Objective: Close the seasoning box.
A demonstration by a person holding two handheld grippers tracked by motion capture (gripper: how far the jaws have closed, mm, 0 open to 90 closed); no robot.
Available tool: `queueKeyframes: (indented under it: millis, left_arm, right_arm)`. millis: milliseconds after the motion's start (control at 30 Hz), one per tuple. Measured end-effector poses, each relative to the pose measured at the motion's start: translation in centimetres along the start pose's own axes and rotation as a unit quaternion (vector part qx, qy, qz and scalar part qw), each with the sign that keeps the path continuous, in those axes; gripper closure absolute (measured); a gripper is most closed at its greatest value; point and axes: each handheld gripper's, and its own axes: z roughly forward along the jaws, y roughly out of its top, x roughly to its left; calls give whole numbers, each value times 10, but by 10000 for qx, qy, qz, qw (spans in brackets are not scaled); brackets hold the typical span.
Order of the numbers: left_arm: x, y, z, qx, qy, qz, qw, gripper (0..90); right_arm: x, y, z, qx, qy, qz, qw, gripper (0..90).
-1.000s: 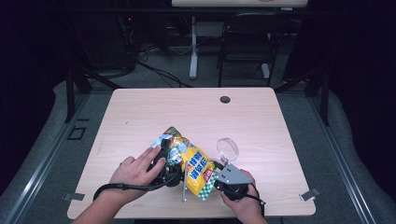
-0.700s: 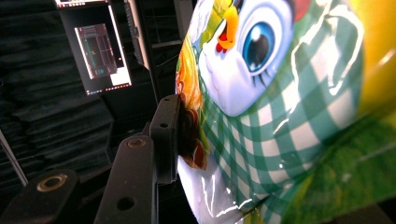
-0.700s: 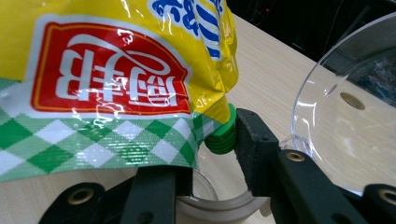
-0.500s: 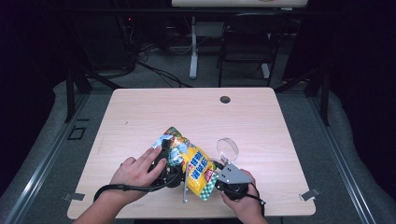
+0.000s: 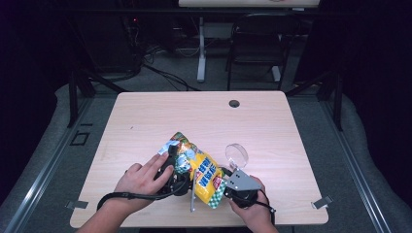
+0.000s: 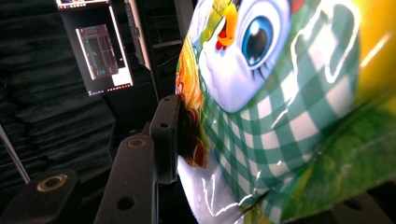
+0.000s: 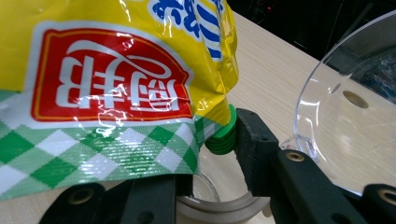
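A yellow pouch (image 5: pixel 201 170) with green-and-white checks lies tilted near the front edge of the wooden table (image 5: pixel 145 121), held from both ends. At its lower corner a green cap (image 7: pixel 223 133) sticks out, and the right gripper (image 5: pixel 228 187) has its jaws closed on that cap; in the right gripper view one black pad presses the cap's side while the other jaw sits under the pouch's checked hem. The left gripper (image 5: pixel 175 162) clamps the pouch's upper end, jaws part-way closed, one pad flat against the foil beside a printed cartoon bird in the left gripper view. A hand (image 5: pixel 138 177) wraps the left gripper to the pouch's left; another hand (image 5: pixel 252 211) holds the right gripper just below the pouch. A clear round lid (image 5: pixel 236 154) stands just right of the pouch, close beside the right gripper. A small dark hole (image 5: pixel 234 103) marks the table's far edge, well beyond the pouch.
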Motion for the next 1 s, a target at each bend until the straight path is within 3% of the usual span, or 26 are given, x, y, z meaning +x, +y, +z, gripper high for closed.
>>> queueKeyframes:
  millis: [1000]
  left_arm:
    - [4,3,-4,-44,-30,129,9999,596]
  right_arm:
    - [0,0,2,-9,86,45,10000,706]
